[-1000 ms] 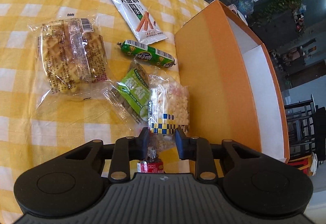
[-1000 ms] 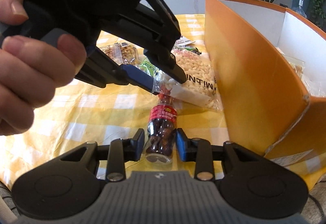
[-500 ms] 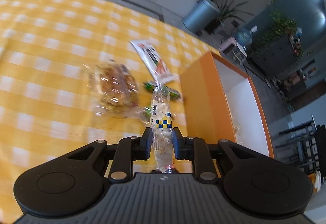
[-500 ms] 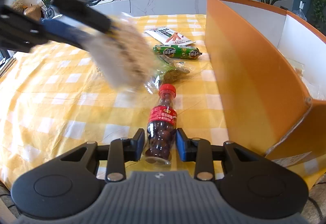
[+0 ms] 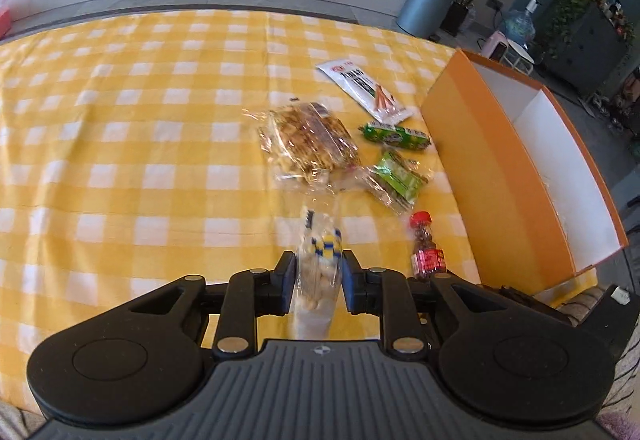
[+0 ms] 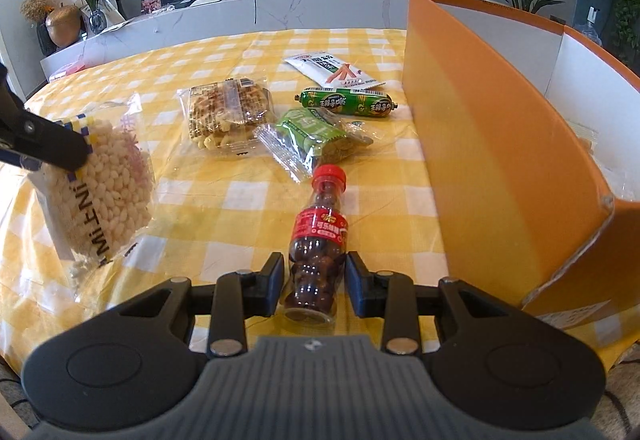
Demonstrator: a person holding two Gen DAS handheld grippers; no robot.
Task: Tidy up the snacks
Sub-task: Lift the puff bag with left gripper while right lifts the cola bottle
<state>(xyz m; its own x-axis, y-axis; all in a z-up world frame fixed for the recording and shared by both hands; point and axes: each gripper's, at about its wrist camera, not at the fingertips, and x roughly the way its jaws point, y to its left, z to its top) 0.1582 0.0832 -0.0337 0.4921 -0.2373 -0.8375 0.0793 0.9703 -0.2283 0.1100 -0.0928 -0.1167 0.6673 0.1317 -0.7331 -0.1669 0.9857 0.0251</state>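
Note:
A clear bag of puffed rice point(image 5: 320, 260) hangs above the yellow checked tablecloth point(image 5: 140, 159), and my left gripper point(image 5: 316, 280) is shut on its upper part. The right wrist view shows the same bag point(image 6: 108, 183) dangling at the left from a black finger point(image 6: 48, 147). A small bottle of brown candies with a red cap point(image 6: 318, 232) lies on the cloth, its base towards me. My right gripper point(image 6: 314, 280) is shut on the bottle's lower body. An orange box point(image 6: 480, 159) with a white inside stands open at the right.
On the cloth beyond the bottle lie a waffle pack point(image 6: 228, 115), a green packet point(image 6: 316, 135), a green sausage point(image 6: 346, 101) and a white stick-snack packet point(image 6: 332, 69). The box wall point(image 5: 480, 159) borders them on the right. A white counter runs behind the table.
My left gripper has lifted the puffed rice bag off the pile and carried it away to the left, clear of the bottle. The right gripper and bottle have stayed put.

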